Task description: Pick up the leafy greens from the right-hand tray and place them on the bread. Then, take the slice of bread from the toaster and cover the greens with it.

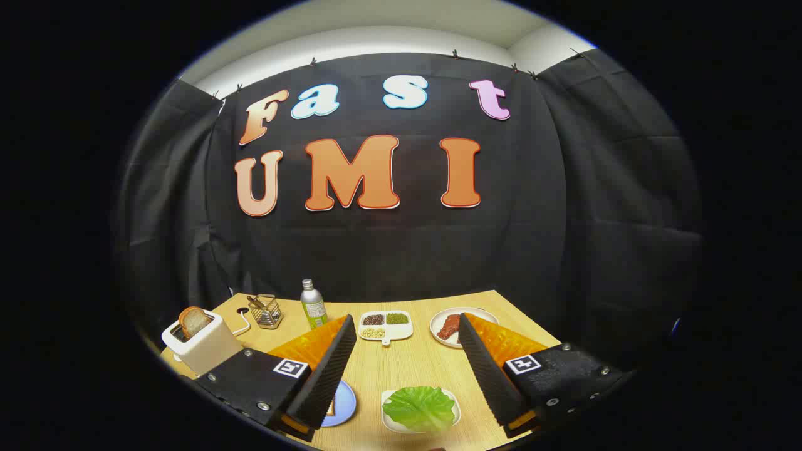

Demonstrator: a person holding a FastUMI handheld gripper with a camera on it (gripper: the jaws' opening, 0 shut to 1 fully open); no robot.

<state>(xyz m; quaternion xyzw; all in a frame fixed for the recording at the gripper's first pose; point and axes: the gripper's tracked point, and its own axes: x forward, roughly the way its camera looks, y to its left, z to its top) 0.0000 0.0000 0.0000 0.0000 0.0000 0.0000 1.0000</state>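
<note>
I am holding the jaws wide apart above the surface (pixel 413 366), gripping nothing. The gripper (pixel 401 369) is hovering with its fingers (pixel 326 369) splayed to either side of the leafy greens (pixel 418 407), which are lying on a small white tray (pixel 391 421) between the fingers at their near end. Just beside the left finger, a blue plate (pixel 344 404) is peeking out from under it; I cannot tell what is sitting on it. Beyond the fingertips, a white divided dish (pixel 386 326) is sitting mid-surface with small heaps of dark, green and pale grains in its compartments. To its right, a white plate (pixel 442 322) is carrying a reddish slice of meat (pixel 449 327), partly hidden by the right finger. Further left, a green-labelled bottle (pixel 312 305) is standing upright, with a wire basket (pixel 268 312) near it. At the far left, a white toaster (pixel 203 344) is standing with a slice of bread (pixel 194 321) sticking up out of its slot, well apart from the greens.
</note>
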